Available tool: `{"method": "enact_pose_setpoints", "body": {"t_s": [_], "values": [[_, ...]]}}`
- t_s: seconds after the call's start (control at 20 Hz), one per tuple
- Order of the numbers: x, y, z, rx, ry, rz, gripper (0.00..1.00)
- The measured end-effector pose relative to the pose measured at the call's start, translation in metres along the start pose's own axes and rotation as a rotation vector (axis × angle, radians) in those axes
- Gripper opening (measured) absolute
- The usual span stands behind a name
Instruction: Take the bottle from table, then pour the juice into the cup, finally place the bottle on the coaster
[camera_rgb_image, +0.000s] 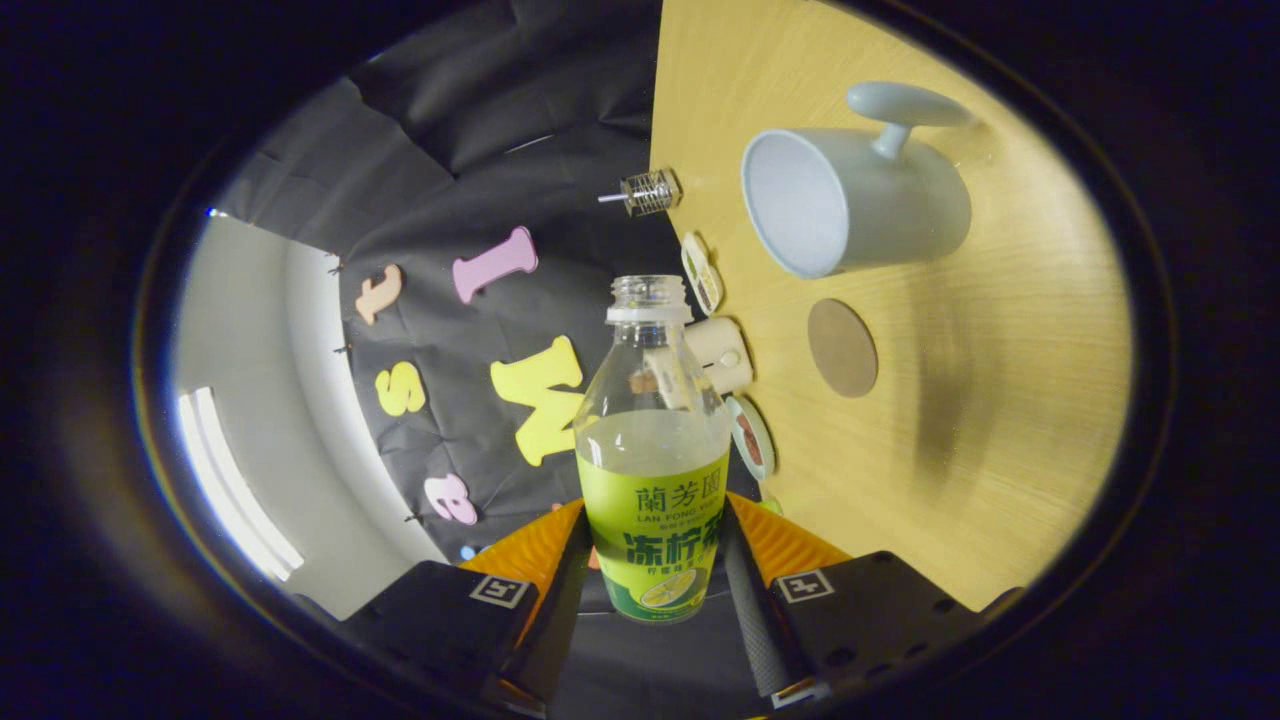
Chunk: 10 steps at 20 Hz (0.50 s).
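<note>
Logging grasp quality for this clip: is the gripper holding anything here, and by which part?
Yes. The gripper is shut on the bottle, both fingers pressing its labelled lower body; the open neck points beyond them.

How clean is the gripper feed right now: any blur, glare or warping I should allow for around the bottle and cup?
Gripper view: the bottle, clamped between the fingers, is sharp, with small highlights on its clear neck. The cup and coaster are crisp. A soft dark shadow falls across the table beyond the coaster. Fisheye warping curves the table edge, and the whole scene appears rolled sideways.
</note>
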<state>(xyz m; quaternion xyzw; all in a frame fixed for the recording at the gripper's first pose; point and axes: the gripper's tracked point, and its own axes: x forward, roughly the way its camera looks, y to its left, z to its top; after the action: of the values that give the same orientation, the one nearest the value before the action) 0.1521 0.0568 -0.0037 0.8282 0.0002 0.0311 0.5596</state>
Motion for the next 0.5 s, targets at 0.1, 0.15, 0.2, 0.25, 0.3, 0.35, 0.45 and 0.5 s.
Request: {"method": "enact_pose_setpoints", "body": {"t_s": [0.1,0.15,0.2,0.25,0.3,0.35,0.45,0.5], "values": [[-0.0008,0.0017,0.0006,0.026,-0.004,0.004,0.74],[-0.0005,0.0024,0.0010,0.038,-0.006,0.006,0.74],[-0.0006,0.0030,0.0020,0.051,-0.011,0.009,0.74],[-0.0008,0.0035,0.0022,0.062,-0.014,0.013,0.75],[-0.0011,0.0056,0.0040,0.073,-0.015,0.016,0.74],[-0.0009,0.0054,0.0046,0.083,-0.017,0.018,0.74],[-0.0004,0.0058,0.0047,0.099,-0.016,0.023,0.74],[0.0004,0.0073,0.0047,0.108,-0.019,0.026,0.74]]}}
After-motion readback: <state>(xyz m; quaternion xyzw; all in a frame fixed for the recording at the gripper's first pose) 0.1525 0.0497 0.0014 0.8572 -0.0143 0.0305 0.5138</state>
